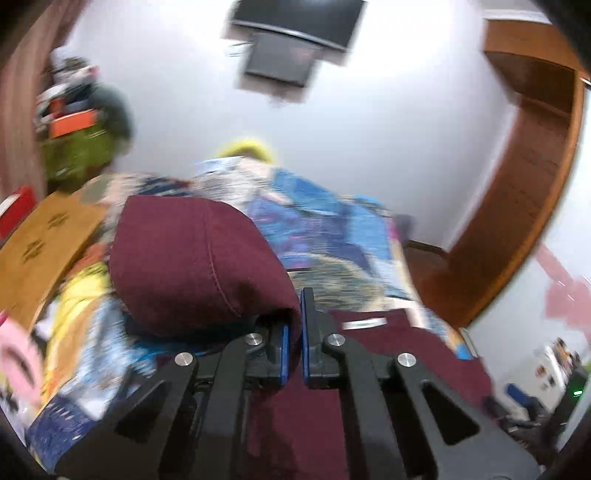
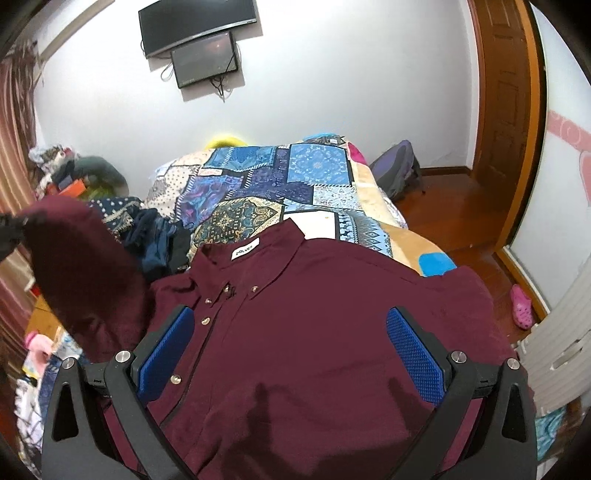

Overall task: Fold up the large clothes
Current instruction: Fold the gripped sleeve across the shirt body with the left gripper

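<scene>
Jaws: left gripper point(image 1: 294, 334) pinching one maroon shirt point(image 2: 314, 332); right gripper point(image 2: 291, 354) spread; two wall screens point(image 2: 197, 27).

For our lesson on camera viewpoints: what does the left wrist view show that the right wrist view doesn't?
Only the left wrist view shows the left gripper shut on a fold of the shirt. Only the right wrist view shows the open right gripper, the shirt's collar label and a pink shoe. Both show the quilt and wall screens.
</scene>
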Motion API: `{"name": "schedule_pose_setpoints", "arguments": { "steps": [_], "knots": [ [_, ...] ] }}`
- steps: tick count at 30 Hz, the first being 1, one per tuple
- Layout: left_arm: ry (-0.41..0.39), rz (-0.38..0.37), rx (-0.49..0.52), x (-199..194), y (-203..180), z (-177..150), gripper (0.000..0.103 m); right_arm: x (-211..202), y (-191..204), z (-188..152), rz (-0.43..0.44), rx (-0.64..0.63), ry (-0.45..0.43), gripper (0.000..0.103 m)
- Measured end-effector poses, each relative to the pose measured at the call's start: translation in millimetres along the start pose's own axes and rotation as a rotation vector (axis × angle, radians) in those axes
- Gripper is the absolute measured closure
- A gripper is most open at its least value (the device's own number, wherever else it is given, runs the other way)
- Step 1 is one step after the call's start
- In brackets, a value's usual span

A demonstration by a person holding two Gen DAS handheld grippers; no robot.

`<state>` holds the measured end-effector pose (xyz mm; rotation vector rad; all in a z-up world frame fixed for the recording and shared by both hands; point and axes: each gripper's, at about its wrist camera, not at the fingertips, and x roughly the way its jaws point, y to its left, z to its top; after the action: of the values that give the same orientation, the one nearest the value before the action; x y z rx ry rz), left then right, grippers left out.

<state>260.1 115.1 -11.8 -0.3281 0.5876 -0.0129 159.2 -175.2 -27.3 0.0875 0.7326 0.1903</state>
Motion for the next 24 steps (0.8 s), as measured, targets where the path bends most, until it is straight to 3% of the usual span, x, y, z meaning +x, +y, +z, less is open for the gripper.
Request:
{"name": "schedule_pose_setpoints", "arguments": {
  "steps": [4, 12, 20, 24],
  "knots": [
    [0.067, -0.139, 0.085, 19, -74, 2, 0.099, -6, -15, -2, 0.018, 0.010, -0.005, 0.000],
    [0.262, -0.268, 0.245, 72, -179, -44, 0.099, -16, -48, -8, -0.050, 0.032, 0.003, 0.000],
    [0.480, -0.345, 0.355, 105, -229, -112, 0.098, -15, -77, -26, -0.088, 0.071, 0.089, 0.000],
    [0.542, -0.364, 0.438, 104, -243, -136, 0.088, -21, -84, -28, -0.107, 0.092, 0.101, 0.000]
  ]
}}
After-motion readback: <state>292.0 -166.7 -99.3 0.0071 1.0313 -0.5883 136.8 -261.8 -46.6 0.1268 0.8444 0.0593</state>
